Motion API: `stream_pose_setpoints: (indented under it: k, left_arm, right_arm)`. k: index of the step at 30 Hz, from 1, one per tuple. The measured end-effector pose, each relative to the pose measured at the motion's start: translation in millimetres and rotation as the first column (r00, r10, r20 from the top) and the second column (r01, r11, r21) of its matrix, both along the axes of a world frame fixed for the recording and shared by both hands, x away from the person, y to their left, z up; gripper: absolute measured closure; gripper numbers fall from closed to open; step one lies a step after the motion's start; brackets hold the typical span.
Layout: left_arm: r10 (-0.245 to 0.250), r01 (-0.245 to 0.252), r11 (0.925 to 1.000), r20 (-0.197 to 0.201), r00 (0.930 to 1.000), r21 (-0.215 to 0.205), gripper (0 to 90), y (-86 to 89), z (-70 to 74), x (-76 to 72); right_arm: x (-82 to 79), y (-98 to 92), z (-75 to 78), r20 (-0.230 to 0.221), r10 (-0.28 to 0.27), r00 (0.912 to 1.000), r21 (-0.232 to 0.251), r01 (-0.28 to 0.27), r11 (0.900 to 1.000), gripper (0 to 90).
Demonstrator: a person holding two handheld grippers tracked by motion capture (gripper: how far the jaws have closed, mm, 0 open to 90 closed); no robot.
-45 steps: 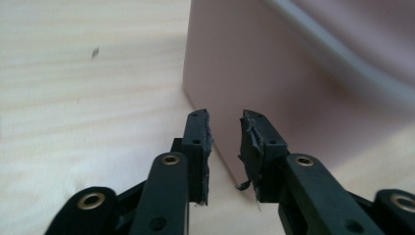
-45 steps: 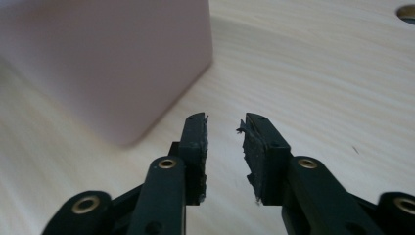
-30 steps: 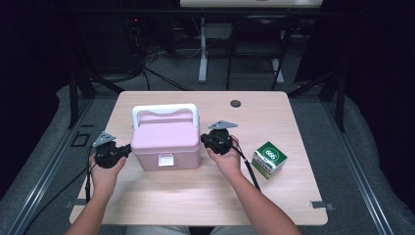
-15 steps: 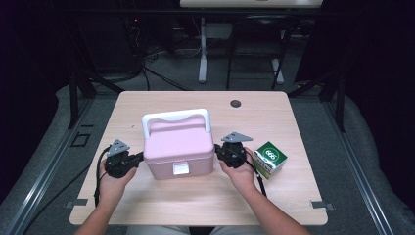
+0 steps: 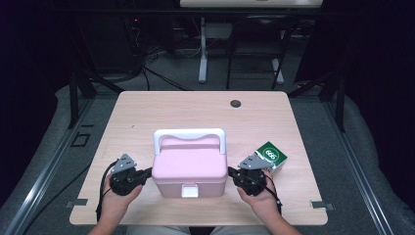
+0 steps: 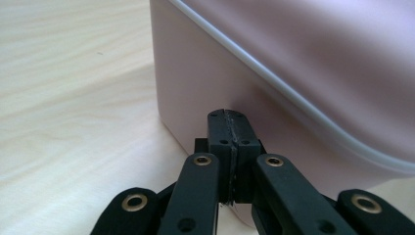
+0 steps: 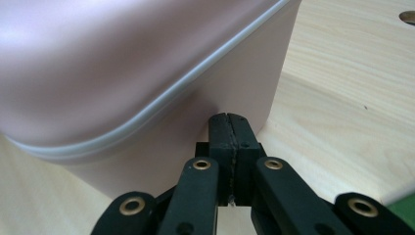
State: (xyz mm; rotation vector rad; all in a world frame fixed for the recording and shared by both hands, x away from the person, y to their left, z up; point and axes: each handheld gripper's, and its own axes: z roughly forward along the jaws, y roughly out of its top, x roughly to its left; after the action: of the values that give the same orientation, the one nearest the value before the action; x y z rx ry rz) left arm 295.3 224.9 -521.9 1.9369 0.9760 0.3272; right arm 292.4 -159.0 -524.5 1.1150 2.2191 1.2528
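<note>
The left gripper [image 5: 147, 174] has its two black jaws pressed flat together with nothing between them, and their joined tip rests against the left side wall of the pink plastic box with a white carrying handle [image 5: 190, 164]. In the left gripper view the closed jaws [image 6: 229, 147] meet the box's [image 6: 293, 73] lower wall, below the pale seam under the lid. The right gripper [image 5: 231, 172] is closed the same way, empty, its tip against the box's right side wall; in the right gripper view the jaws [image 7: 229, 147] touch the wall of the box [image 7: 122, 63] under the lid seam, near a corner. The box is squeezed between the two closed tips and sits near the front edge of the light wooden table [image 5: 195, 107], its white front latch toward the person. A green and white carton [image 5: 270, 155] lies just behind the right gripper. A small dark round cap [image 5: 236, 103] lies near the table's far edge, well apart from the box.
</note>
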Motion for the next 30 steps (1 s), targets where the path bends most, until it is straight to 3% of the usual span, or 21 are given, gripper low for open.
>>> stream_pose_setpoints:
  k: [2,6,7,8,13,15,16,18,22,24,25,26,30]
  left_arm:
    - [-0.020,0.019,0.9998,-0.009,0.9998,-0.003,90.0,-1.9,0.1,-3.5]
    - [-0.021,0.020,0.9996,0.010,0.9997,0.021,89.8,-5.8,0.9,-3.8]
    - [-0.023,0.023,0.9996,0.006,0.9997,0.017,89.4,-5.1,0.6,-3.1]
    - [-0.024,0.024,0.9997,0.000,0.9997,0.008,88.9,-4.0,0.0,-2.7]
    - [-0.024,0.024,0.9995,-0.015,0.9996,-0.021,75.3,2.1,-1.4,0.6]
    - [-0.018,0.016,0.9975,-0.028,0.9995,-0.069,69.9,8.6,-0.6,3.9]
    - [-0.011,0.009,0.9979,-0.025,0.9996,-0.064,69.0,10.7,1.8,4.3]
    - [0.002,-0.002,0.9985,-0.004,1.0000,-0.055,66.9,15.6,10.9,5.3]
    - [0.001,0.002,0.9971,0.033,0.9995,-0.076,62.4,24.3,36.4,8.5]
    - [-0.013,0.017,0.9959,0.047,0.9988,-0.089,58.9,24.9,49.5,10.6]
    - [-0.013,0.017,0.9959,0.047,0.9988,-0.089,57.7,24.9,49.5,10.6]
    - [-0.030,0.035,0.9951,0.054,0.9981,-0.093,54.7,23.5,61.1,13.8]
    - [-0.071,0.076,0.9887,0.042,0.9966,-0.130,49.0,13.6,71.1,21.8]
  right_arm:
    - [-6.8,-3.9,0.2,-0.001,0.000,1.0000,-0.002,0.000,1.000,90.0]
    - [-14.8,-9.0,-1.6,-0.004,-0.002,1.0000,0.021,0.002,1.000,89.7]
    - [-15.8,-8.3,-2.4,0.029,0.009,0.9995,-0.022,-0.008,1.000,86.4]
    - [-14.6,-8.5,-3.3,0.034,0.012,0.9994,-0.033,-0.010,0.999,86.1]
    - [-9.4,-12.1,-6.0,0.002,0.004,1.0000,0.003,-0.004,1.000,79.5]
    - [-5.5,-17.1,-3.8,0.009,0.002,1.0000,0.014,-0.002,1.000,69.2]
    - [-5.3,-18.1,-2.7,0.011,0.003,0.9999,0.022,-0.003,1.000,67.9]
    - [-4.4,-21.7,3.8,0.027,0.003,0.9996,0.033,-0.004,0.999,64.9]
    - [2.0,-31.6,24.6,0.034,0.024,0.9991,0.064,-0.026,0.998,64.0]
    - [8.5,-37.2,38.1,0.020,0.048,0.9987,0.117,-0.050,0.992,62.4]
    - [11.4,-38.9,44.2,0.015,0.059,0.9981,0.141,-0.061,0.988,60.6]
    - [15.7,-39.8,50.8,0.001,0.084,0.9965,0.172,-0.083,0.982,58.4]
    - [26.6,-36.0,60.6,-0.008,0.127,0.9919,0.235,-0.121,0.964,53.5]
